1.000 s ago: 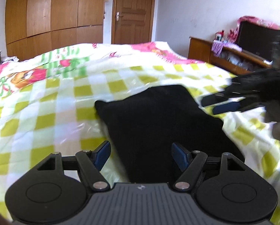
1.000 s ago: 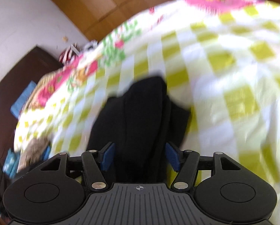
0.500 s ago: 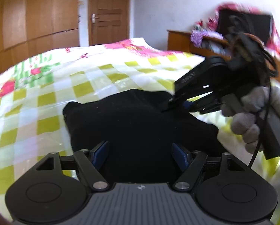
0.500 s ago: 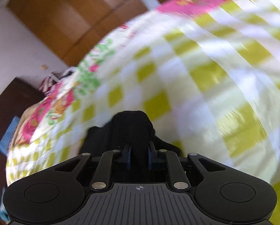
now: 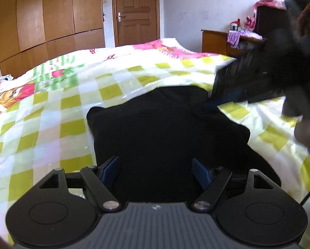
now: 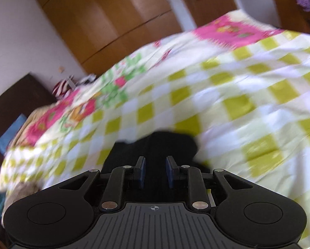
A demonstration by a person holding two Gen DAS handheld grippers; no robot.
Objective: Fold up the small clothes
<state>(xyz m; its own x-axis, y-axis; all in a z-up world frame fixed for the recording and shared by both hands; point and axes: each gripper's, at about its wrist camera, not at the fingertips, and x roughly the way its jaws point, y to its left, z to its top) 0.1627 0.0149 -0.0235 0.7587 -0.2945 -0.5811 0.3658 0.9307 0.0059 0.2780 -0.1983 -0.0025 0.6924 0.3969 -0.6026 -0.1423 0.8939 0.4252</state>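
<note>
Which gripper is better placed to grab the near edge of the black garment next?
Probably left. The left gripper has its jaws wide apart right over the black garment's near edge. The right gripper, jaws opening with the cloth between them, sits at the far corner.

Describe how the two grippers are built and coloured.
Both are alike: the left gripper and right gripper have matte black bodies with a ribbed grey centre panel bearing a small crosshair mark, a round disc on each side, silver pivot pins, and black link arms ending in fingers with dark blue pads.
</note>
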